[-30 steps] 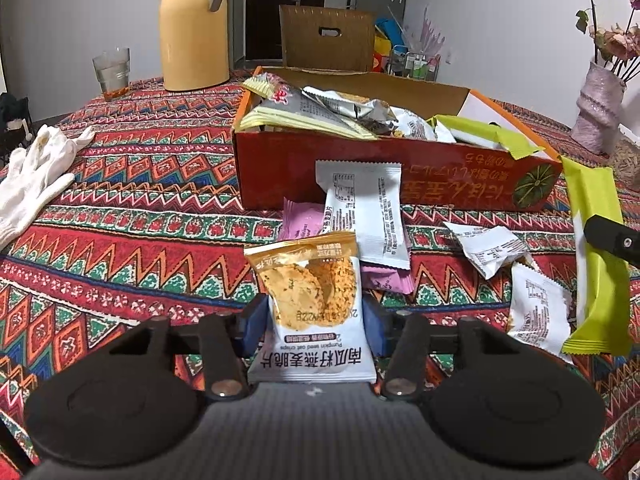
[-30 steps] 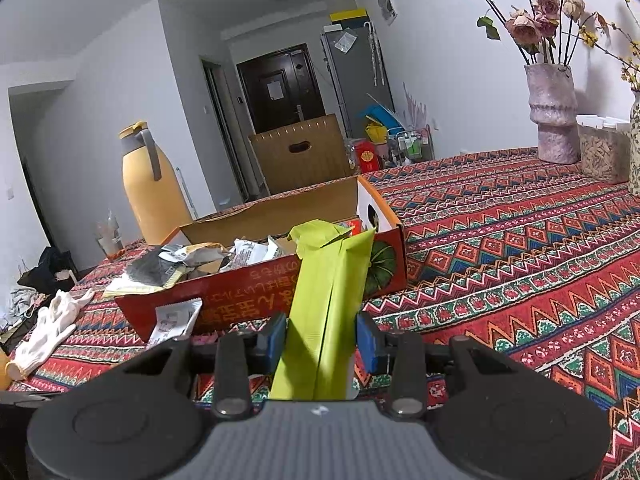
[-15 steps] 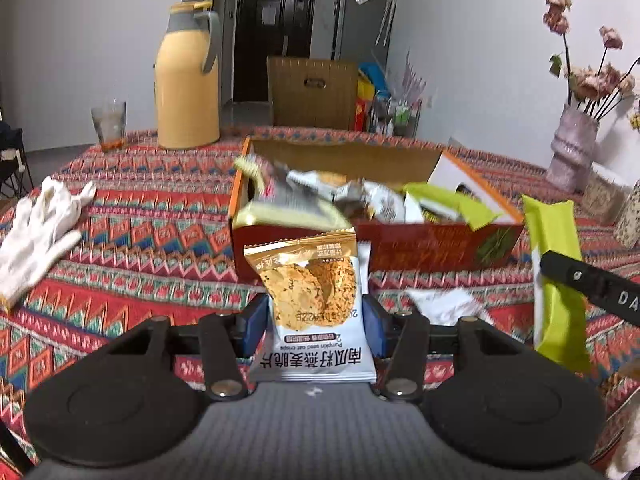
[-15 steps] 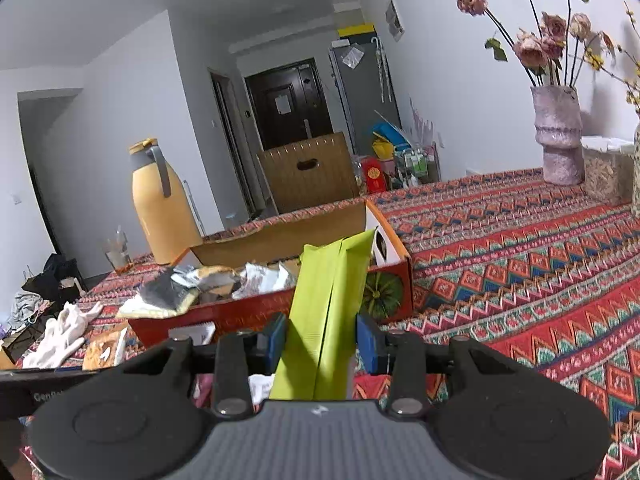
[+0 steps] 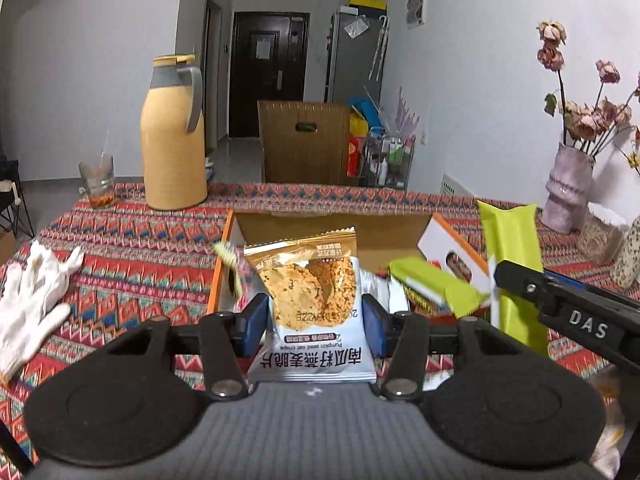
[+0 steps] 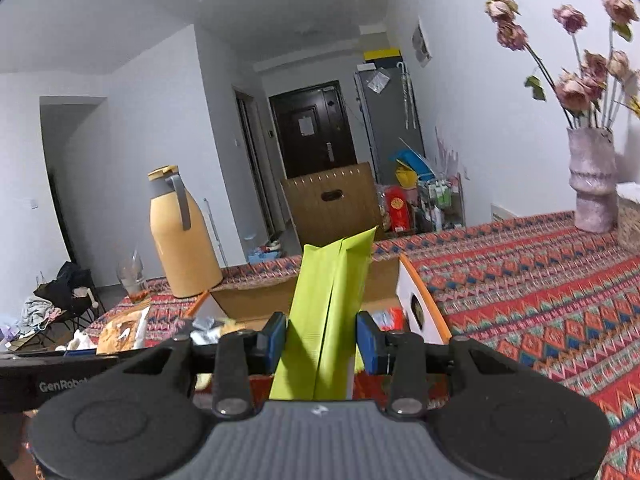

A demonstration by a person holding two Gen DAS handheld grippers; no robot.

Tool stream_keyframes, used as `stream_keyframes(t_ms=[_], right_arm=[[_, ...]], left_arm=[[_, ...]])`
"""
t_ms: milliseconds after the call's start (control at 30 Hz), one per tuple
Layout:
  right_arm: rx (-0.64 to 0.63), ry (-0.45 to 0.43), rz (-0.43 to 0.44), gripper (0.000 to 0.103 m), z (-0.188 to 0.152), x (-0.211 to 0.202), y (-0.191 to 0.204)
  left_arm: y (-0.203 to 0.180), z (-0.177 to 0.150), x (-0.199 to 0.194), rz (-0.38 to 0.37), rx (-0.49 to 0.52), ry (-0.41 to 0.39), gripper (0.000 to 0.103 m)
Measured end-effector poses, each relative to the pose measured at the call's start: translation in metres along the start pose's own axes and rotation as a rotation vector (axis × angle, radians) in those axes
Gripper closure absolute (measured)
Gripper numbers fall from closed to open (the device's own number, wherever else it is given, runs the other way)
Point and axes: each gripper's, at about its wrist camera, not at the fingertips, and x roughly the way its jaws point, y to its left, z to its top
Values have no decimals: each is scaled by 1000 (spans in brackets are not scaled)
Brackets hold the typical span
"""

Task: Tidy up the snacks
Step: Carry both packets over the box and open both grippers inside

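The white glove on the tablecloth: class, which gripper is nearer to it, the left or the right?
Left. The white glove lies just off the left gripper's left side, near the table edge. The right gripper, holding the green packet, sits beyond the left gripper, farther from the glove.

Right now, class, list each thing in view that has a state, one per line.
Left claw: shut on oat crisp packet.
Right claw: shut on green packet.
Snack box: open, partly filled.
Yellow flask: upright, lid closed.
Glass: upright, nearly empty.
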Motion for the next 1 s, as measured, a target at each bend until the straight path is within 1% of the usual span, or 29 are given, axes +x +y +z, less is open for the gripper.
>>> stream_keyframes(t_ms=[267, 433, 667, 733, 833, 1000], right_arm=[[-19, -6, 14, 66, 29, 43, 3], [-16, 8, 11, 66, 38, 75, 3], [29, 21, 7, 66, 34, 115, -11], [32, 46, 8, 66, 29, 125, -16], [22, 58, -10, 66, 23, 135, -16], [9, 72, -23, 65, 16, 142, -13]], left_arm=[[-1, 31, 30, 13, -13, -20, 52], [2, 44, 55, 12, -41, -17, 52], [11, 49, 96, 33, -71, -24, 52], [13, 45, 105, 36, -71, -32, 53], [15, 43, 119, 19, -66, 19, 53], [18, 37, 123, 25, -66, 24, 53]])
